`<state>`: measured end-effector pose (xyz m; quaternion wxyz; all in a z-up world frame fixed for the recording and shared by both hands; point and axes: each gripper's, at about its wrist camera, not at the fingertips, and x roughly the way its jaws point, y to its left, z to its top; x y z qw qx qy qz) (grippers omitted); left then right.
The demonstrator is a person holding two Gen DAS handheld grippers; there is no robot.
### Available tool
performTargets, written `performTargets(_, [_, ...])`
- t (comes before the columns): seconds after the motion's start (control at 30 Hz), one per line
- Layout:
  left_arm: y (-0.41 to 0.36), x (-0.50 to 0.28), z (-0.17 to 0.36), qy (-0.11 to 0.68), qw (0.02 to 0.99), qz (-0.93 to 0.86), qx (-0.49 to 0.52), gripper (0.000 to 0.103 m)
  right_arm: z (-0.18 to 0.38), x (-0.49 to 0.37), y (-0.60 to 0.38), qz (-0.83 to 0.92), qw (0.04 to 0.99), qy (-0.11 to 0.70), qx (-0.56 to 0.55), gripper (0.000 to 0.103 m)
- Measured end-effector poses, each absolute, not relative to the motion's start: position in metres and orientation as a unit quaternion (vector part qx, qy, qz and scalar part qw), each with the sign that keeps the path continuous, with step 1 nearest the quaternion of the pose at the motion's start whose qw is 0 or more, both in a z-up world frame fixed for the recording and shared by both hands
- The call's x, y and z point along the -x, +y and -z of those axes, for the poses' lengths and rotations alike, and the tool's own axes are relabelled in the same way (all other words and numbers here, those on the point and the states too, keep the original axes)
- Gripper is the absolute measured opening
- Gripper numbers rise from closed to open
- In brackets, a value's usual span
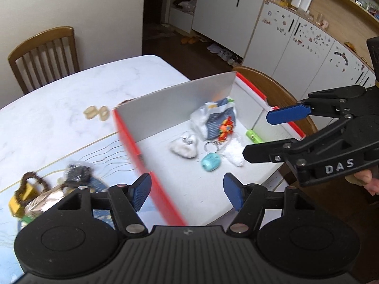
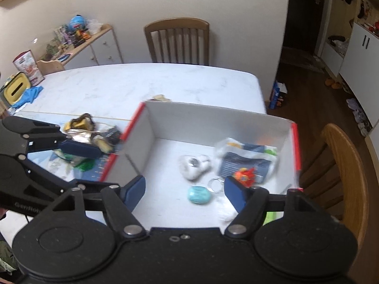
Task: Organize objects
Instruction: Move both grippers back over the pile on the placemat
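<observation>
A white box with red rims [image 1: 132, 142] [image 2: 151, 132] stands on the table. Inside lie a teal keychain [image 1: 210, 162] [image 2: 198, 195], a white fluffy item [image 1: 184, 145] [image 2: 193, 166], an orange toy [image 1: 225, 129] [image 2: 245, 176], a blue and white packet [image 1: 214, 116] [image 2: 246, 157] and a green piece [image 1: 254, 136]. Left of the box is a pile: a yellow block with a bead bracelet [image 1: 23, 194] [image 2: 79, 122] and dark packets [image 1: 78, 174]. My left gripper [image 1: 187, 193] is open and empty above the box's near edge. My right gripper [image 2: 184, 193] is open and empty over the box.
Two small beige pieces [image 1: 96, 113] lie on the white marble table [image 1: 59, 108] behind the box. Wooden chairs [image 1: 45, 54] [image 2: 341, 170] stand at the far side and the right. A yellow tissue box [image 2: 16, 90] and a blue cloth [image 2: 29, 97] lie at the table's far left.
</observation>
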<state>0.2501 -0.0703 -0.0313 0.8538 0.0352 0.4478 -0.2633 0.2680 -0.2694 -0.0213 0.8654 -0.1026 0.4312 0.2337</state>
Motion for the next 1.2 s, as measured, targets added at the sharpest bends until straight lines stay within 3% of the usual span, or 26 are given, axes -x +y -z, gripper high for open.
performTargets(0.1, [-0.049, -0.245, 0.032, 0.444, 0.858, 0.257, -0.034, 0.067, 0.02, -0.258, -0.249, -0.243, 0.866, 0.426, 0.099, 0.081])
performTargets(0.2, [-0.026, -0.24, 0.031, 0.438, 0.862, 0.253, -0.032, 0.076, 0.02, -0.249, -0.229, -0.251, 0.867, 0.42, 0.099, 0.085])
performTargets(0.3, [-0.004, -0.235, 0.031, 0.431, 0.867, 0.25, -0.029, 0.077, 0.02, -0.241, -0.209, -0.254, 0.869, 0.412, 0.1, 0.089])
performTargets(0.43, [0.026, -0.231, 0.032, 0.426, 0.872, 0.241, -0.024, 0.084, 0.022, -0.231, -0.183, -0.253, 0.873, 0.406, 0.1, 0.089])
performTargets(0.7, [0.079, -0.232, 0.045, 0.425, 0.878, 0.22, -0.012, 0.085, 0.034, -0.222, -0.142, -0.251, 0.872, 0.411, 0.091, 0.089])
performTargets(0.8, [0.099, -0.232, 0.053, 0.424, 0.879, 0.217, 0.001, 0.091, 0.039, -0.221, -0.128, -0.249, 0.871, 0.413, 0.092, 0.089])
performTargets(1.2, [0.155, -0.245, 0.102, 0.43, 0.884, 0.184, 0.016, 0.092, 0.067, -0.227, -0.087, -0.235, 0.869, 0.427, 0.09, 0.089])
